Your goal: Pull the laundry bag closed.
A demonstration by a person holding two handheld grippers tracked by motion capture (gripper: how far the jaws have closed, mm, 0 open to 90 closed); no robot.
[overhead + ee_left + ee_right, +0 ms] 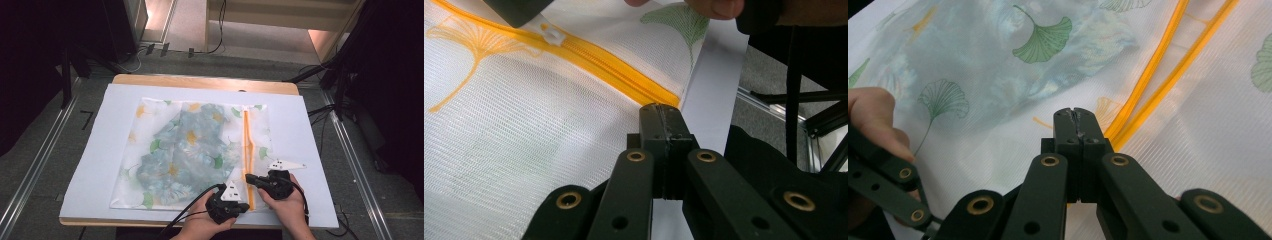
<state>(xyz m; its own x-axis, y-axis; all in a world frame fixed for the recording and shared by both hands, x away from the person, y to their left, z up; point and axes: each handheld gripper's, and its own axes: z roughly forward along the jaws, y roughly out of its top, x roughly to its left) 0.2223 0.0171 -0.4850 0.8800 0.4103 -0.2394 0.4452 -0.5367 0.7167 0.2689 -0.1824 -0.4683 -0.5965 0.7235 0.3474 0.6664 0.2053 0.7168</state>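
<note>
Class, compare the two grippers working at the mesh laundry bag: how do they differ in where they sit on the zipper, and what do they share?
The left gripper sits at the near end of the orange zipper, by the edge of the mesh bag. The right gripper sits farther up, at the white slider, where the zipper splits open. Both have jaws shut and the same black build.

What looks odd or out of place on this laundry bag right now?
Nothing looks damaged or spilled. The mesh laundry bag lies flat but slightly askew on the white sheet, and its orange zipper gapes open along the far stretch.
</note>
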